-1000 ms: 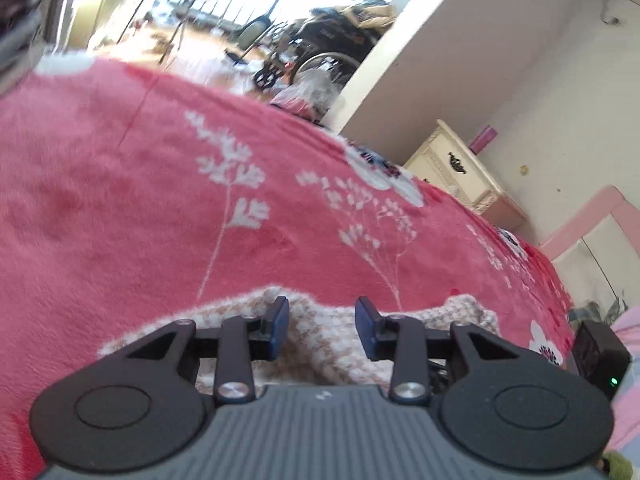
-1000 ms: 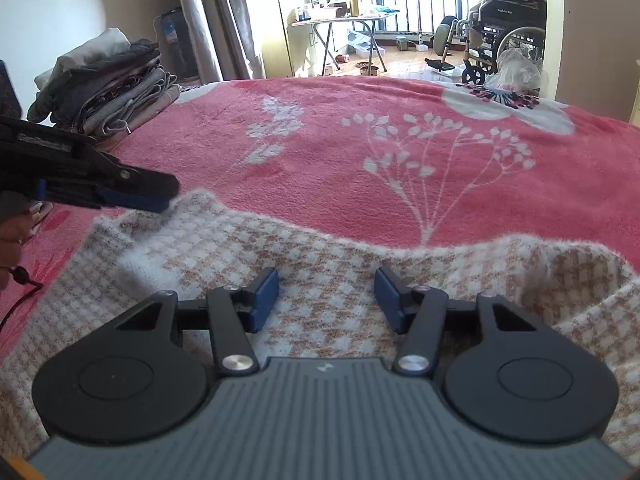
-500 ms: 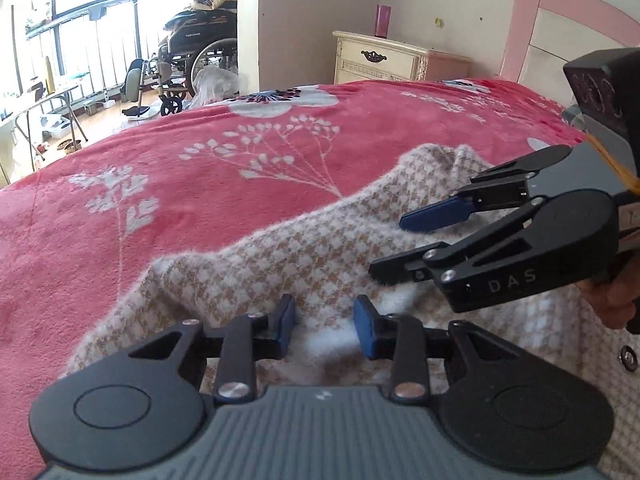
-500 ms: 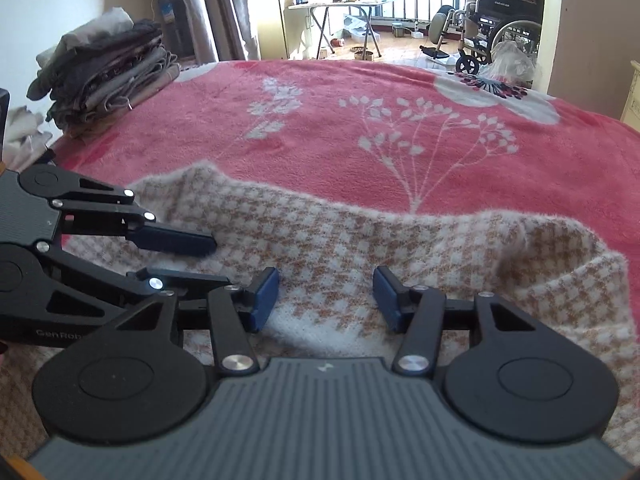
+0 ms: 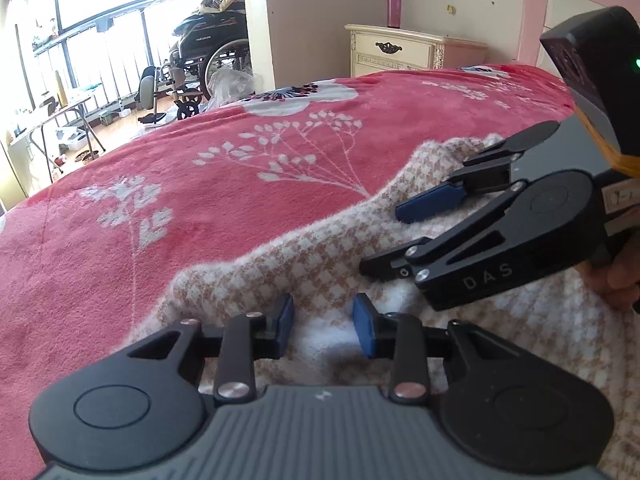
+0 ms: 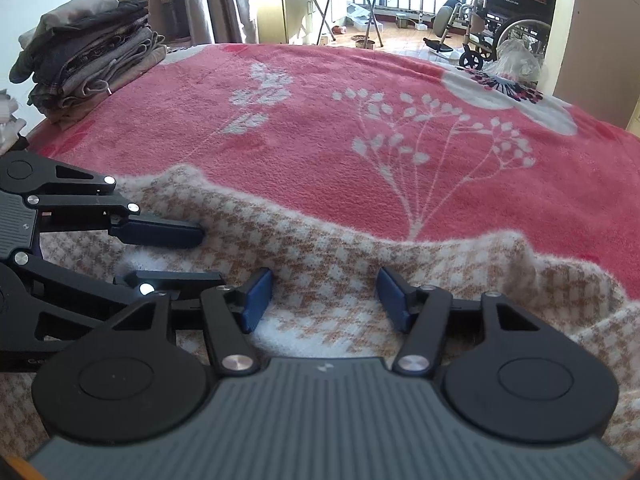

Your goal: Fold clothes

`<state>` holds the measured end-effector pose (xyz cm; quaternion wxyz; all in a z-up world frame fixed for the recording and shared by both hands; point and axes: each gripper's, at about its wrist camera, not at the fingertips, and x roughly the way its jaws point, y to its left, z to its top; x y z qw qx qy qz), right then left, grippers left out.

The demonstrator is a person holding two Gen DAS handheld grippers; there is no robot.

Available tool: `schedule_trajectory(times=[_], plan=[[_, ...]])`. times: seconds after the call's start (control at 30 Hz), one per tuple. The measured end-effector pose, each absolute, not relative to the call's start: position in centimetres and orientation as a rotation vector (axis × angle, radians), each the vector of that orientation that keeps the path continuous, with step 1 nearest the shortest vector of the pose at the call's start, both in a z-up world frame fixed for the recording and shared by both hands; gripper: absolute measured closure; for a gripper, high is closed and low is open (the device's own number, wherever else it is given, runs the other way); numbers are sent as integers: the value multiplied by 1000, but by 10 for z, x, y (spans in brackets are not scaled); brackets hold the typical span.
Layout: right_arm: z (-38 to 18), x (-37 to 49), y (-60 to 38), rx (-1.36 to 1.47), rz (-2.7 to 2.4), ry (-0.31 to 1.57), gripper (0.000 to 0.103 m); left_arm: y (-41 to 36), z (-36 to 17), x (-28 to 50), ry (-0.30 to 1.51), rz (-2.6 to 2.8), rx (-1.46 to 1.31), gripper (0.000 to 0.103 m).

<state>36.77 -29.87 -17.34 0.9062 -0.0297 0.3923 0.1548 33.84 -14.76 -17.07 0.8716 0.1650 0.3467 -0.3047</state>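
A fuzzy beige-and-white houndstooth garment (image 5: 320, 256) (image 6: 336, 248) lies rumpled on a red floral blanket (image 5: 200, 184) (image 6: 340, 128). My left gripper (image 5: 323, 322) hovers low over its near part. Its blue pads stand a little apart, with white fuzzy cloth showing in the gap and no visible pinch. In the right wrist view the left gripper (image 6: 208, 256) comes in from the left. My right gripper (image 6: 325, 298) sits beside it over the same cloth, and its jaws are opening with only the cloth beneath them. It also shows in the left wrist view, the right gripper (image 5: 382, 240) held by a hand (image 5: 616, 280).
A stack of folded dark clothes (image 6: 88, 52) sits at the bed's far left corner. Beyond the bed are a cream nightstand (image 5: 400, 52), a pink headboard (image 5: 560, 4), a wheelchair (image 6: 512, 12) and a folding table (image 6: 340, 0).
My left gripper rolled upright and swung in over the garment, close beside the right gripper. The right gripper's pads now stand wider apart than half a second ago.
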Motion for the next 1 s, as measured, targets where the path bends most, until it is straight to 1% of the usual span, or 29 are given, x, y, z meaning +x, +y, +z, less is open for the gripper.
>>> schedule_trajectory(times=[0.1, 0.2, 0.37, 0.43, 0.53, 0.6, 0.63, 0.67, 0.77, 0.87, 0.97, 1.0], plan=[[-168, 359, -305, -42, 332, 785, 46, -146, -169, 331, 709, -631, 356, 69], [-160, 350, -312, -18, 340, 758, 48, -136, -154, 333, 731, -632, 274, 66], [-125, 333, -342, 107, 303, 654, 48, -116, -124, 320, 657, -667, 187, 62], [-117, 332, -352, 129, 272, 641, 51, -115, -117, 324, 639, -668, 161, 59], [-127, 339, -360, 145, 236, 676, 54, -124, -130, 338, 672, -633, 175, 58], [-144, 346, -364, 154, 197, 729, 56, -132, -158, 348, 743, -604, 240, 57], [-161, 349, -365, 135, 164, 774, 53, -133, -169, 349, 751, -600, 255, 56], [-178, 351, -369, 138, 145, 812, 53, -133, -169, 346, 732, -599, 253, 57], [-190, 348, -394, 314, 173, 785, 53, -132, -161, 346, 743, -591, 217, 55], [-175, 339, -400, 346, 144, 769, 53, -127, -151, 345, 745, -567, 198, 54], [-152, 313, -419, 457, 99, 706, 51, -118, -131, 335, 716, -554, 139, 48], [-143, 302, -429, 511, 91, 685, 51, -115, -122, 329, 701, -553, 119, 45]])
